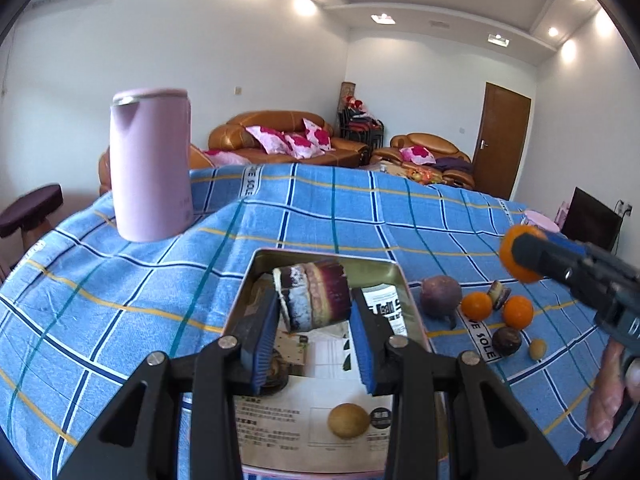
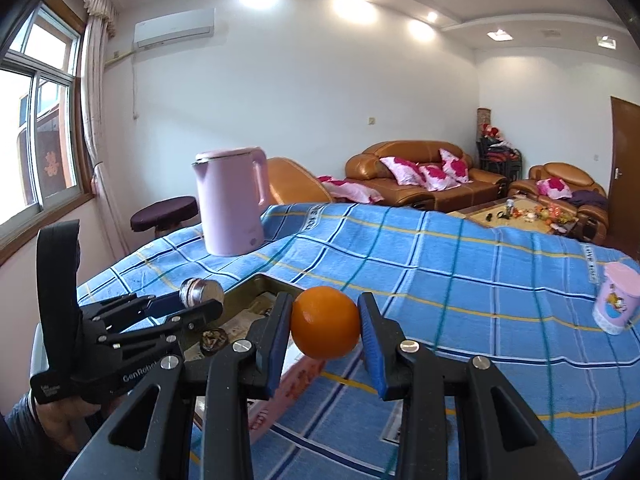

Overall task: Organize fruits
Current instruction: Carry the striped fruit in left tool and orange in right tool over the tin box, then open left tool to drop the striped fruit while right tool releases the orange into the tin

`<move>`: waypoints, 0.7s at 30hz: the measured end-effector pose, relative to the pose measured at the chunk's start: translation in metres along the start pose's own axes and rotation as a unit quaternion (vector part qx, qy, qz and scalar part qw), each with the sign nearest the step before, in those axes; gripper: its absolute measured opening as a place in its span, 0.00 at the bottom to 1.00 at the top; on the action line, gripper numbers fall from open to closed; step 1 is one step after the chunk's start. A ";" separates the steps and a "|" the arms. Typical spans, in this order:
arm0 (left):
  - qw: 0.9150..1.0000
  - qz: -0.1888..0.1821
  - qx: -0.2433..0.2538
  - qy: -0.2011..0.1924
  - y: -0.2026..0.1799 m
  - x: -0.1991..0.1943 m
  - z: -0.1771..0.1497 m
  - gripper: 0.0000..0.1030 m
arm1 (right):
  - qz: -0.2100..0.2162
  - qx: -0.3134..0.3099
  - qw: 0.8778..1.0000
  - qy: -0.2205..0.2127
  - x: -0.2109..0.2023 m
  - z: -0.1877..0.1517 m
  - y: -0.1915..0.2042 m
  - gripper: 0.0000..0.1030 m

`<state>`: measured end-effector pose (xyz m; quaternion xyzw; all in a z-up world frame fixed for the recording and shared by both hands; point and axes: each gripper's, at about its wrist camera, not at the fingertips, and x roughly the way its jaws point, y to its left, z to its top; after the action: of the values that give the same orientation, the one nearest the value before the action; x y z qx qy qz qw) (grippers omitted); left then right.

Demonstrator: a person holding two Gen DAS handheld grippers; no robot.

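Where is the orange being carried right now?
Right wrist view: the orange sits between the right gripper's pads, above the blue cloth, right of the tin.

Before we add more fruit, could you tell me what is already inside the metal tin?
The metal tin holds printed paper, a yellowish round fruit and a dark fruit; the left gripper hides the rest.

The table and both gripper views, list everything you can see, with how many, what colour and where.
Tin tray: one, metal, paper-lined, centre of cloth.
Sliced purple fruit: one, held above the tray.
Oranges: three; one held, two on the cloth right of the tray.
Purple round fruits: two whole, beside those oranges.
Brownish round fruit: one, in the tray.
Kettle: one, pink, far left.
Cup: one, pink, far right.
Tablecloth: blue check.
Left gripper: shut on the sliced fruit.
Right gripper: shut on an orange.
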<state>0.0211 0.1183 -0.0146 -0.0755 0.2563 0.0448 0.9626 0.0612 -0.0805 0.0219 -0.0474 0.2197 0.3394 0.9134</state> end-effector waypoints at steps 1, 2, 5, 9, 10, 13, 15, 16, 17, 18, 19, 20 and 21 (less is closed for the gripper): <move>1.000 -0.001 -0.001 0.002 0.002 0.002 0.001 0.36 | 0.002 -0.001 1.000 0.003 0.003 -0.001 0.002 0.35; 1.000 -0.001 -0.002 0.005 0.005 0.004 0.001 0.36 | 0.004 -0.003 1.000 0.007 0.008 -0.002 0.004 0.35; 1.000 -0.002 -0.007 0.015 0.012 0.009 0.004 0.36 | 0.012 -0.009 1.000 0.017 0.019 -0.004 0.010 0.35; 1.000 0.007 0.002 0.023 0.013 0.015 0.005 0.36 | 0.022 -0.013 0.999 0.032 0.034 -0.008 0.017 0.35; 1.000 0.008 0.005 0.024 0.012 0.016 0.005 0.36 | 0.023 -0.013 0.999 0.034 0.038 -0.010 0.018 0.35; 0.999 0.012 0.009 0.029 0.010 0.020 0.005 0.36 | 0.027 -0.012 0.999 0.044 0.048 -0.013 0.021 0.35; 0.999 0.016 0.010 0.034 0.010 0.023 0.007 0.36 | 0.030 -0.014 0.998 0.049 0.054 -0.015 0.024 0.35; 0.999 0.019 0.010 0.037 0.011 0.025 0.007 0.36 | 0.031 -0.015 0.998 0.052 0.057 -0.016 0.026 0.35; 0.999 0.020 0.010 0.039 0.012 0.027 0.008 0.36 | 0.032 -0.016 0.998 0.054 0.060 -0.017 0.028 0.35; 0.999 0.021 0.011 0.041 0.012 0.028 0.008 0.36 | 0.033 -0.017 0.998 0.056 0.061 -0.018 0.029 0.35; 0.999 0.024 0.011 0.043 0.012 0.029 0.009 0.36 | 0.034 -0.017 0.998 0.059 0.064 -0.019 0.030 0.35; 0.999 0.025 0.012 0.044 0.013 0.030 0.009 0.36 | 0.035 -0.017 0.997 0.060 0.065 -0.019 0.031 0.35; 0.999 0.025 0.012 0.045 0.013 0.031 0.009 0.36 | 0.035 -0.018 0.997 0.062 0.067 -0.020 0.031 0.35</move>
<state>0.0506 0.1341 -0.0241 -0.0590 0.3020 0.0627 0.9494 0.0783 -0.0214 -0.0234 -0.0765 0.2712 0.3716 0.8846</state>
